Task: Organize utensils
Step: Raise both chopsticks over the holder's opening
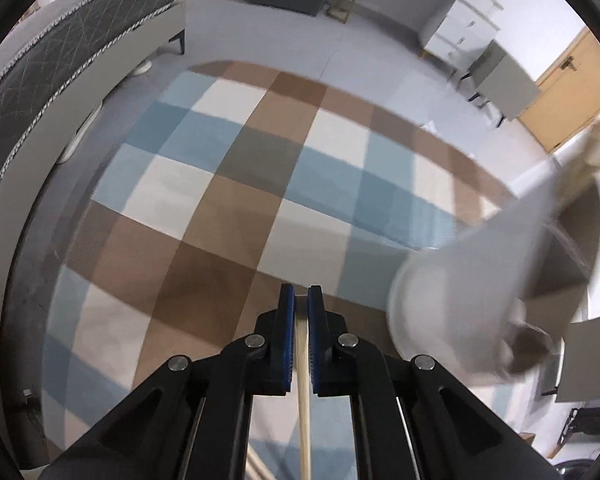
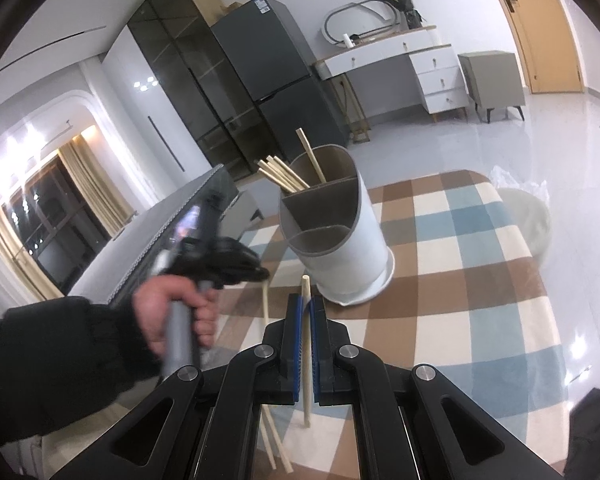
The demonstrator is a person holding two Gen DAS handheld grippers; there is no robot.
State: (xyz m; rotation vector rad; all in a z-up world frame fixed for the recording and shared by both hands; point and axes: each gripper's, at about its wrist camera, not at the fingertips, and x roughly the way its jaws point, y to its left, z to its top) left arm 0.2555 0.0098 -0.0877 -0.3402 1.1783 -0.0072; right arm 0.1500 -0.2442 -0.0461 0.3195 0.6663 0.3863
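Two tools are at work, and each is clenched on a single pale wooden chopstick; the left tool (image 1: 301, 300) has its blue-padded fingers (image 1: 287, 336) pressed on a chopstick (image 1: 304, 392) that runs back between them toward the camera; the right tool (image 2: 305, 312) grips its own chopstick (image 2: 307, 344) between its blue pads, the stick's rounded tip poking up just past the fingertips; seen from the right wrist, the person's left hand (image 2: 176, 312), in a dark sleeve (image 2: 52, 360), holds the grey handle of the left tool, which is blurred, with its chopstick hanging down below it; straight ahead of the right tool stands the white cylindrical utensil holder with a brown divided interior (image 2: 340, 232), resting on the checked blue, brown and cream cloth (image 2: 460, 280) that covers the counter; a bunch of chopsticks (image 2: 284, 176) leans out of its far compartment, while the two nearer compartments look bare; a few loose chopsticks (image 2: 274, 440) lie on the cloth below the right tool; from the left wrist, the holder appears blurred at the right edge, close beside the left tool; beyond the counter are a dark quilted bed (image 1: 60, 52), a grey refrigerator (image 2: 268, 60) and a white desk with drawers (image 2: 420, 64).
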